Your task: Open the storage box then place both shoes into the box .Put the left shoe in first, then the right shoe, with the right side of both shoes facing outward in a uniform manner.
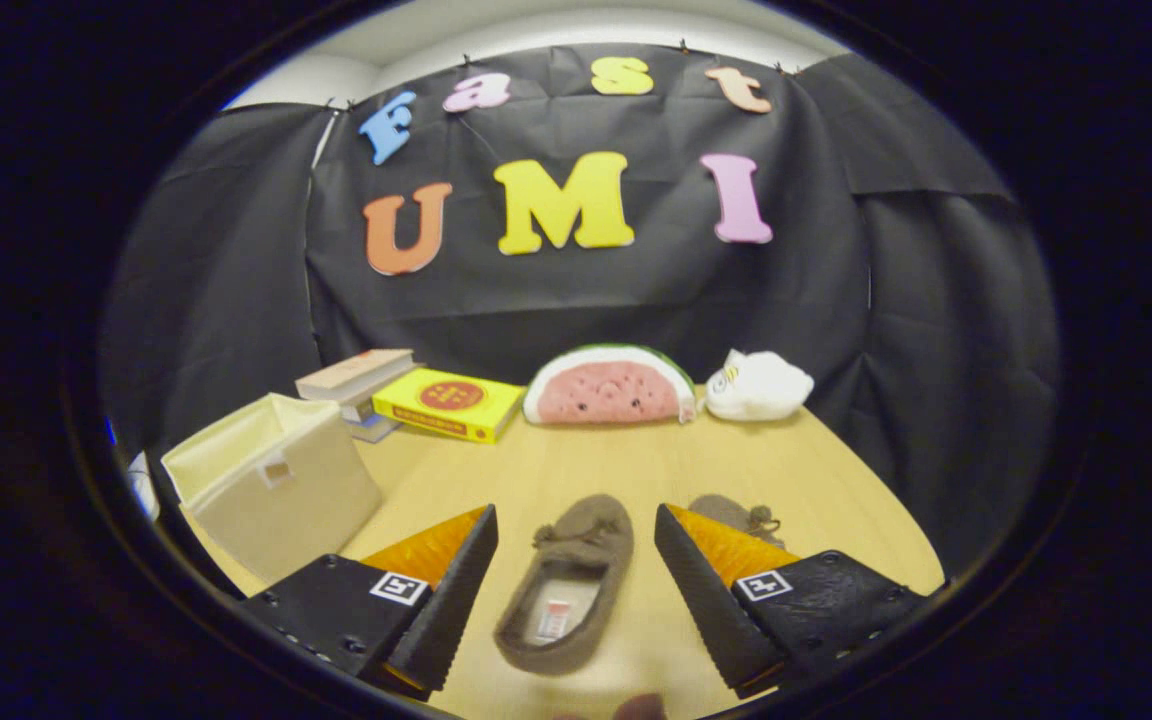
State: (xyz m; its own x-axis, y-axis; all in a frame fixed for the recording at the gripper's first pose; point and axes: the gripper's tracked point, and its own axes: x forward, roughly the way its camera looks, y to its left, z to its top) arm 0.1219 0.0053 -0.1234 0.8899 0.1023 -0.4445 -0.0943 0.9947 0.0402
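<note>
The gripper [576, 540] hangs over the table [836, 470] with its fingers spread wide, holding nothing. Between them lies one brown shoe [571, 590], toe pointing far; a second shoe [736, 517] sits partly hidden behind the right finger. To the far left stands the cream storage box [276, 480]. Beyond it lie stacked books [356, 385], a yellow box [448, 402], a watermelon plush [608, 387] and a white plush [758, 385].

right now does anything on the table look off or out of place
Nothing damaged or spilled. The gripper is open around one brown shoe; the other shoe lies partly hidden behind a finger. The storage box sits tilted.
</note>
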